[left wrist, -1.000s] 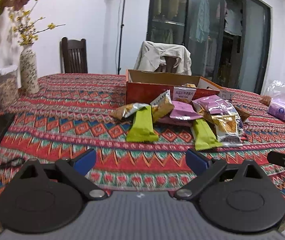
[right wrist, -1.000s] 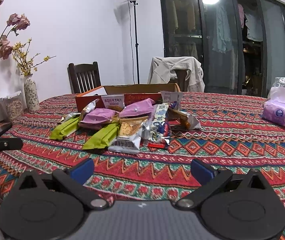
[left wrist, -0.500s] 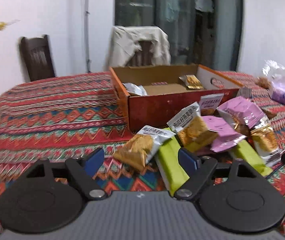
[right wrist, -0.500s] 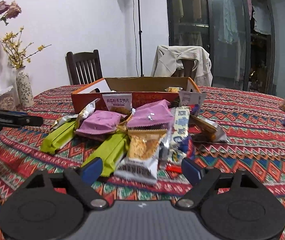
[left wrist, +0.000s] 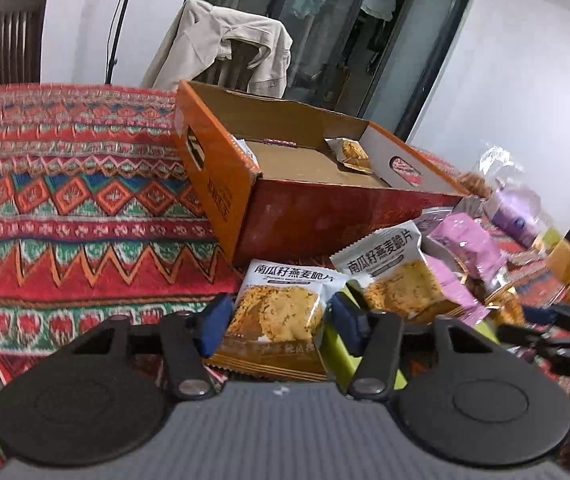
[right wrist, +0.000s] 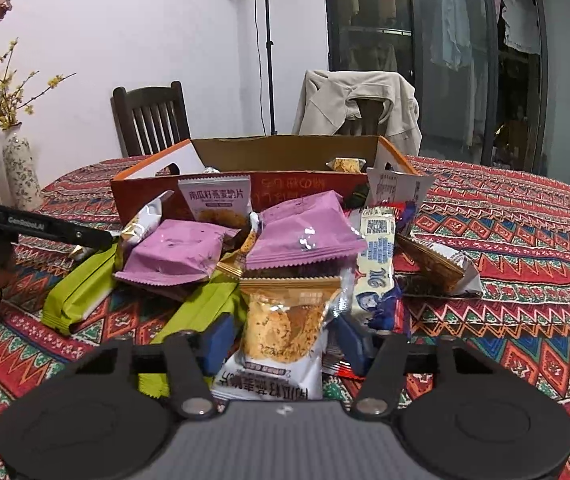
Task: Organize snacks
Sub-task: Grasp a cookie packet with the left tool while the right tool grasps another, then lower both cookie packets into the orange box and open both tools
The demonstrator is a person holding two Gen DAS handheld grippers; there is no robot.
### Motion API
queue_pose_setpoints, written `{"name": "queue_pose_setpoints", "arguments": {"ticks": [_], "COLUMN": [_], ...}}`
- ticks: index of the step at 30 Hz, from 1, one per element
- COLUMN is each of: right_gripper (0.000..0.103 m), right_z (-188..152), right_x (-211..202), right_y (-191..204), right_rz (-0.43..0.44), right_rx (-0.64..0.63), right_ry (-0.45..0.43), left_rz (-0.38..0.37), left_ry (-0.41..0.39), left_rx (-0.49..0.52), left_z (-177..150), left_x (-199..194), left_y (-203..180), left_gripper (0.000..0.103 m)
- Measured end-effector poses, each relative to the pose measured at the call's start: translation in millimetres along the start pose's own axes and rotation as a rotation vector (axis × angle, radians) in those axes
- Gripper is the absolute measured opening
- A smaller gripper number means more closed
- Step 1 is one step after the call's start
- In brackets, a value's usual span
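An open orange cardboard box point(left wrist: 225, 184) point(right wrist: 293, 184) stands on the patterned tablecloth with a snack pile in front of it. My left gripper point(left wrist: 279, 320) is open, its blue pads either side of a white-and-gold oat crisp packet point(left wrist: 281, 312) lying on the table. My right gripper point(right wrist: 283, 338) is open around another crisp packet point(right wrist: 285, 320) at the pile's near edge. Purple packets point(right wrist: 173, 252), green packets point(right wrist: 77, 292) and a blue-white bar point(right wrist: 377, 260) lie around. One packet point(left wrist: 351, 154) lies inside the box.
Two chairs, one with a beige jacket point(right wrist: 361, 96), stand behind the table. A vase with flowers point(right wrist: 19, 168) stands at the far left. Bagged items point(left wrist: 513, 208) lie to the right of the pile. The left gripper's body point(right wrist: 25, 226) reaches in from the left.
Both grippers have moved forward to the snack pile. Each now has its open fingers on either side of a crisp packet, and the jaws have narrowed.
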State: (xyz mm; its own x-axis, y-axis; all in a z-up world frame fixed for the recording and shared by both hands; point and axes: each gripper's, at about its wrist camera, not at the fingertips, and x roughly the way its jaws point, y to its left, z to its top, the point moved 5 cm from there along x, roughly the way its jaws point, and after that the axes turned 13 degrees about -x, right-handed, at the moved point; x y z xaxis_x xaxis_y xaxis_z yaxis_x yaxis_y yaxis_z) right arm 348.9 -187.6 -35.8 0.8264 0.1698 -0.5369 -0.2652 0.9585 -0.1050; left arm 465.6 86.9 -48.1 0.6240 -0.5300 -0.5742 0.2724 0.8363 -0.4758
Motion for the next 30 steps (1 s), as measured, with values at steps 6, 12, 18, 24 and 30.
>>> {"name": "queue_pose_setpoints", "arguments": {"ticks": [6, 12, 18, 24, 30], "right_gripper": [0.040, 0.040, 0.040, 0.040, 0.040], "right_z": [-2.2, -7.2, -9.8, -15.2, -21.7], "right_x": [-0.9, -19.9, -42.5, -62.3, -78.8], "right_y": [1.9, -1.9, -6.5, -7.6, -14.0], "right_rz": [0.015, 0.042, 0.062, 0.099, 0.111], "right_rx": [-0.021, -0.003, 0.005, 0.000, 0.015], "right_ry": [0.018, 0.000, -0.039, -0.068, -0.092], "left_rz": [0.081, 0.140, 0.170, 0.174, 0.180], "left_ry": [-0.062, -0.207, -0.257, -0.260, -0.260], "left_rx": [-0.018, -0.048, -0.154, -0.148, -0.105], "left_z": [-8.7, -36.0, -82.4, -115.1, -121.7], "left_x": [-26.0, -82.6, -112.9, -125.2, -125.5], "left_y": [-17.1, -55.2, -85.6, -121.3, -145.2], "left_gripper": [0.041, 0.041, 0.041, 0.041, 0.041]}}
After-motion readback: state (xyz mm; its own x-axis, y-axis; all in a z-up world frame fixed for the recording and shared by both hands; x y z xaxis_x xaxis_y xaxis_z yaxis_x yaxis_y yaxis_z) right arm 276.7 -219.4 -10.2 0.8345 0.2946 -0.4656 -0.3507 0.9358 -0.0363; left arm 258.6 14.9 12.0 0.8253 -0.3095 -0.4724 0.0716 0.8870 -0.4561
